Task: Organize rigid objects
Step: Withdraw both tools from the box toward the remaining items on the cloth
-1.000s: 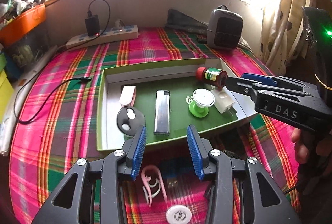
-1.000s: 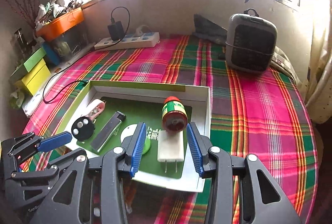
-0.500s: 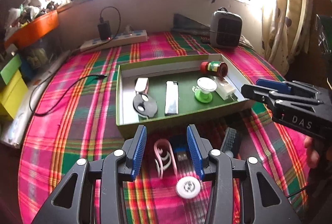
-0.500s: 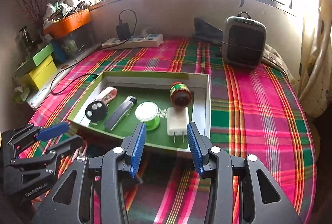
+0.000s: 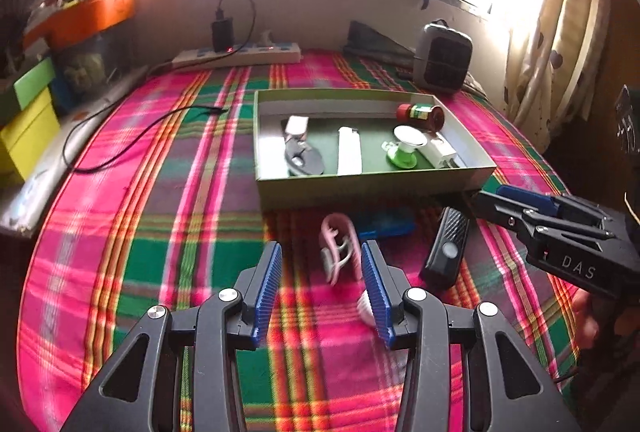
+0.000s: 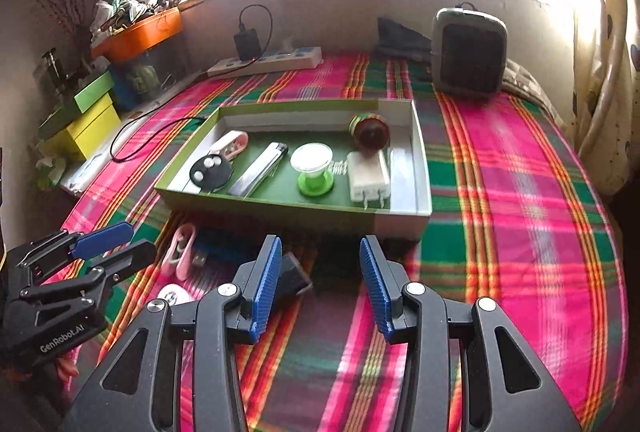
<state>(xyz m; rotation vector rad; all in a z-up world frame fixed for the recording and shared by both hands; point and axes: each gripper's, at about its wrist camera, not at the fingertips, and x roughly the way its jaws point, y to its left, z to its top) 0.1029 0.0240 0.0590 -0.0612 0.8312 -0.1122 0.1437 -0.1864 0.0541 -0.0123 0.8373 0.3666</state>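
Note:
A green tray [image 5: 372,188] [image 6: 320,216] on the plaid cloth holds a red-capped bottle [image 6: 370,130], a white plug [image 6: 368,178], a green spool [image 6: 314,168], a silver lighter [image 6: 260,168] and a black fob [image 6: 210,170]. In front of it lie a pink clip [image 5: 338,252] [image 6: 182,252], a blue USB stick [image 5: 386,226], a white disc [image 6: 172,294] and a black remote [image 5: 448,248] [image 6: 294,276]. My left gripper [image 5: 322,292] [image 6: 138,242] hovers just short of the clip, jaws opening, nothing between them. My right gripper [image 6: 316,284] [image 5: 490,196] is open and empty beside the remote.
A grey heater [image 6: 468,52] stands at the back right. At the back left are a power strip [image 6: 268,62] with a charger, a black cable [image 5: 140,136] and stacked yellow and green boxes [image 6: 86,120]. A curtain [image 5: 560,32] hangs on the right.
Both grippers have drawn back from the tray toward the near side, so the loose items in front of it now show. The left jaws stand slightly wider.

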